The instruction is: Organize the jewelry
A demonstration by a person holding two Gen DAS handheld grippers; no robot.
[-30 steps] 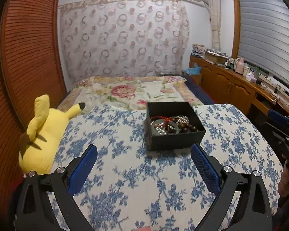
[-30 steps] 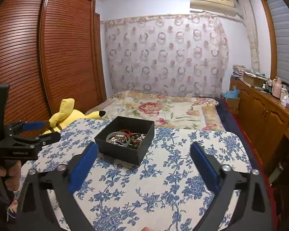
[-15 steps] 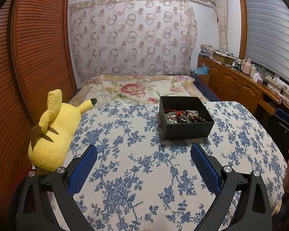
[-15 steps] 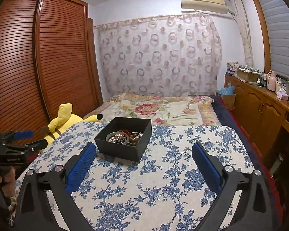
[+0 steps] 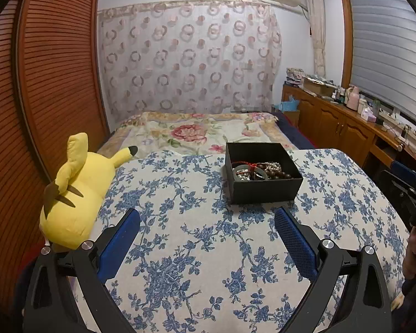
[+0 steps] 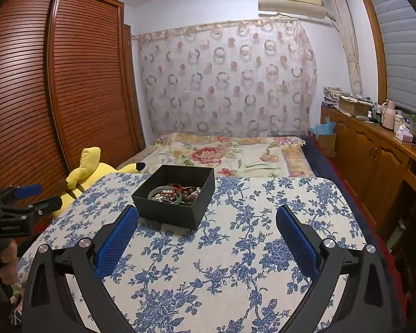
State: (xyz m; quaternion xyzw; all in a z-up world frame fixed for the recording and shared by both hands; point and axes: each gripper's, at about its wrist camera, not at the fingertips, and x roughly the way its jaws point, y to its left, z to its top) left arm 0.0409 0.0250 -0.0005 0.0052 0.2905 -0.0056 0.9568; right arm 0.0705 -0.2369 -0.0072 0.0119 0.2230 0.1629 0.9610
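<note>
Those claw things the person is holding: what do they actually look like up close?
Each is a black, angular frame with silver round bolt heads at its joints. The left gripper and the right gripper each carry two long fingers faced with textured blue pads. The left one, seen from the side, bears small pale lettering, too small to read. No cables show.

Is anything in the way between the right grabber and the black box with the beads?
Nothing visible is. Only bare flowered tablecloth lies between the open right gripper and the black box. The yellow plush toy sits off to the left, out of the path.
</note>
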